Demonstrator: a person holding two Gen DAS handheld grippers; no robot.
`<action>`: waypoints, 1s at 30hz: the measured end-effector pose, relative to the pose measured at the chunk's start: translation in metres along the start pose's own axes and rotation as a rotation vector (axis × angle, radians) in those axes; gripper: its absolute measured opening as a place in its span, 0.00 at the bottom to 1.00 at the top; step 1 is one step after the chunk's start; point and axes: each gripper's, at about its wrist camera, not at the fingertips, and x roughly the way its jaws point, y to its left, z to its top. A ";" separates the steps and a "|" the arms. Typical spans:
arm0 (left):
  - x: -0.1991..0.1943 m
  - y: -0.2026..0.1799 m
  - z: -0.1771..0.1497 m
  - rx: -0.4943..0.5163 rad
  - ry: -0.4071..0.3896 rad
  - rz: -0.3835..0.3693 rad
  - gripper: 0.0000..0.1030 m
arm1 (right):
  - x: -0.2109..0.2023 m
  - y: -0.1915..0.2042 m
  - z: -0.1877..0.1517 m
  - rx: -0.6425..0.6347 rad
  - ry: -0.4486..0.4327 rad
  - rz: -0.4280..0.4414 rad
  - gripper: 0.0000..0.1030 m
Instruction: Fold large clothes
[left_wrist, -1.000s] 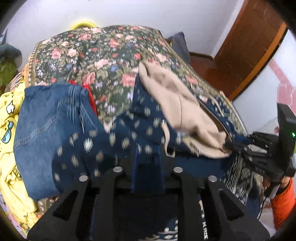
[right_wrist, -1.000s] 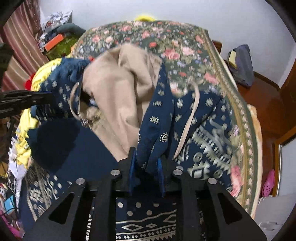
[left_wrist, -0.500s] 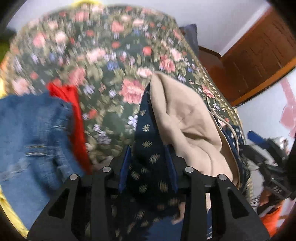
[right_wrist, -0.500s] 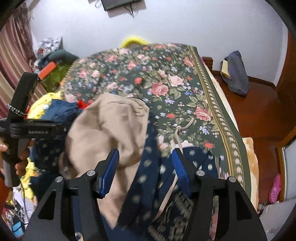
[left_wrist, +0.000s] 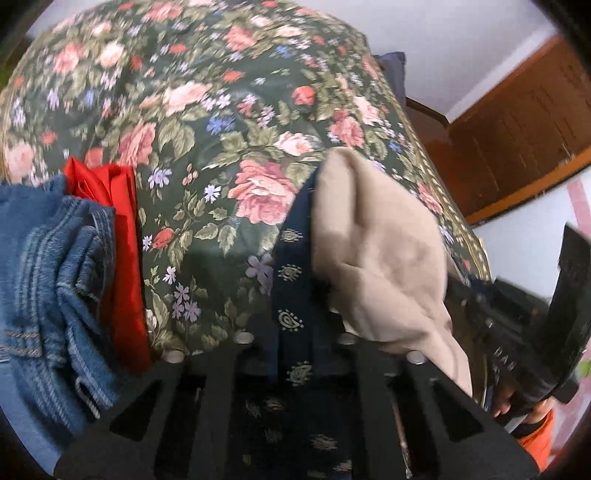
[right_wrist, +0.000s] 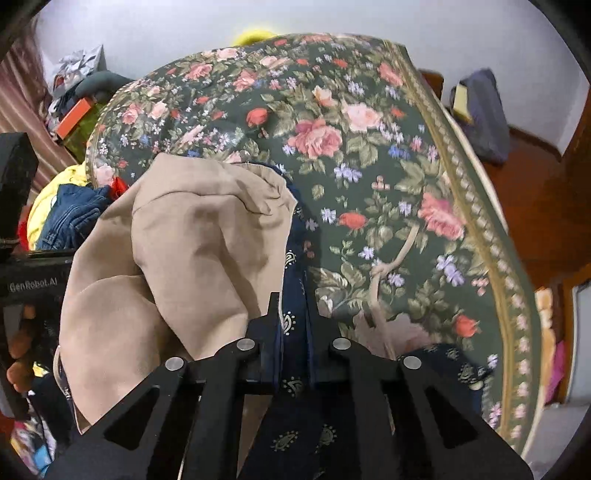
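Note:
A large navy garment with small pale motifs (left_wrist: 291, 266) and a beige inner side (left_wrist: 376, 258) lies bunched on the floral bedspread (left_wrist: 221, 122). My left gripper (left_wrist: 295, 332) points steeply down, its jaws closing on a navy fold with the pads pressing it. In the right wrist view the beige side (right_wrist: 184, 258) humps up at the left and a navy edge (right_wrist: 295, 258) runs down into my right gripper (right_wrist: 294, 325), whose jaws are closing and pinch that edge. A beige drawstring (right_wrist: 384, 269) trails on the bedspread (right_wrist: 369, 147).
Blue jeans (left_wrist: 48, 288) and a red cloth (left_wrist: 114, 236) are piled left of the left gripper. A yellow cloth (right_wrist: 51, 199) lies beyond the jeans. A dark bag (right_wrist: 480, 114) sits on the wooden floor by the wall. The bed's edge runs down the right.
Both grippers opened, moved forward and down over the bed, and have shut again on navy folds. The garment, earlier hanging from them, now rests bunched on the bedspread.

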 end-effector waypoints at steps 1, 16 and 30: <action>-0.010 -0.004 -0.004 0.016 -0.020 -0.004 0.10 | -0.008 0.004 0.000 -0.022 -0.030 -0.010 0.06; -0.144 -0.064 -0.119 0.289 -0.199 -0.070 0.08 | -0.142 0.063 -0.040 -0.203 -0.217 0.022 0.05; -0.065 -0.014 -0.219 0.238 -0.039 0.001 0.11 | -0.114 0.049 -0.132 -0.143 -0.071 -0.034 0.05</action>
